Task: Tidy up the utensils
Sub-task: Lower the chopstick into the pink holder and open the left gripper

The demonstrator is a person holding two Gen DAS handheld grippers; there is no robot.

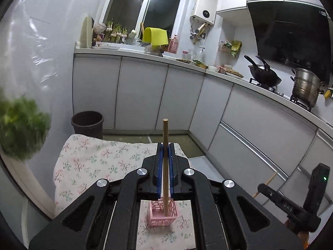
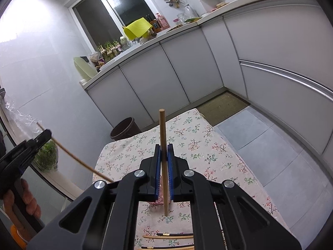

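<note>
Room: a white-cabinet kitchen at night, a wok (image 1: pixel 264 73) and a steel pot (image 1: pixel 306 88) on the stove, a dark bin (image 1: pixel 87 123) on the floor by the cabinets.

Desk: a small desk (image 2: pixel 208 145) under a floral cloth, carrying all the utensils in play.

Left tool: the left tool (image 1: pixel 166 148) is clamped on a pale wooden chopstick (image 1: pixel 165 156), which stands nearly upright between the blue pads. Seen from the right wrist, the same stick juts out of the tool at a slant, clear of the desk.

Right tool: the right tool (image 2: pixel 164 148) is likewise clamped on a second wooden chopstick (image 2: pixel 163 162), held upright, its lower tip just above the cloth.

Basket: a pink openwork basket (image 1: pixel 163 213) sits on the cloth below the left tool; the left chopstick's lower end lines up with it, though whether the tip is inside cannot be told. No other utensil shows in it.

Loose chopsticks: several more, dark and pale (image 2: pixel 170 236), lie flat on the cloth at the near edge, under the right tool.

Progress: early, by the look of it. Two sticks are lifted and none clearly stowed; both look bound for the basket, and the flat ones are yet to be gathered.
</note>
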